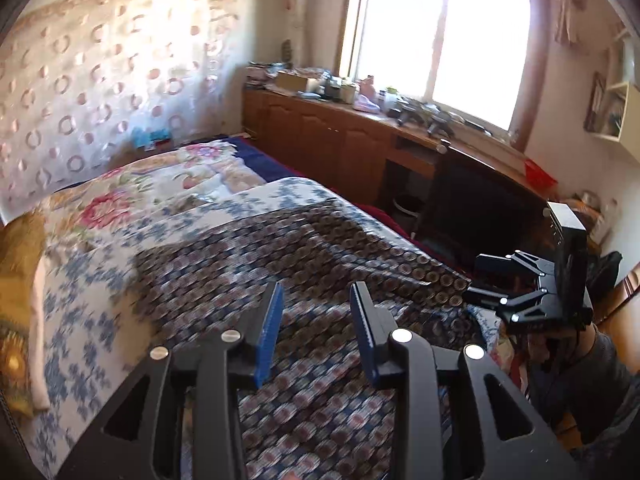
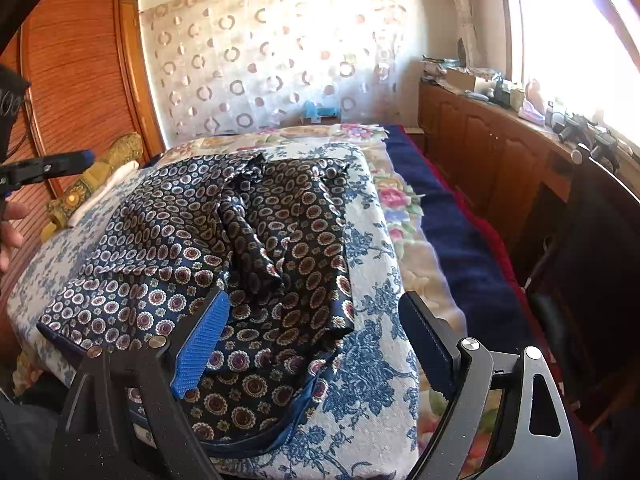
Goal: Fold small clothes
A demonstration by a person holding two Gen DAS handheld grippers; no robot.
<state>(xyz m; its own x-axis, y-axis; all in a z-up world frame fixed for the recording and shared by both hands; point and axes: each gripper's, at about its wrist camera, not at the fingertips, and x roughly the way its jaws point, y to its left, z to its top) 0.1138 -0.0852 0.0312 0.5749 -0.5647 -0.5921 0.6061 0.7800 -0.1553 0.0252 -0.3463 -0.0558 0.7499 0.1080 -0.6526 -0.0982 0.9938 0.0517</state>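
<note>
A dark navy garment printed with round medallions lies spread on the white, blue-flowered bed cover, with a bunched ridge of cloth down its middle. My right gripper hangs open and wide above the garment's near right part, with nothing between its pads. In the left wrist view the same garment lies below my left gripper, whose blue pads stand apart with only air between them. The right gripper shows at the right, open, held by a hand. One left finger pokes in at the far left.
A floral blanket and a navy blanket cover the rest of the bed. Wooden cabinets with clutter on top run under a bright window. A yellow pillow lies by the wooden wardrobe.
</note>
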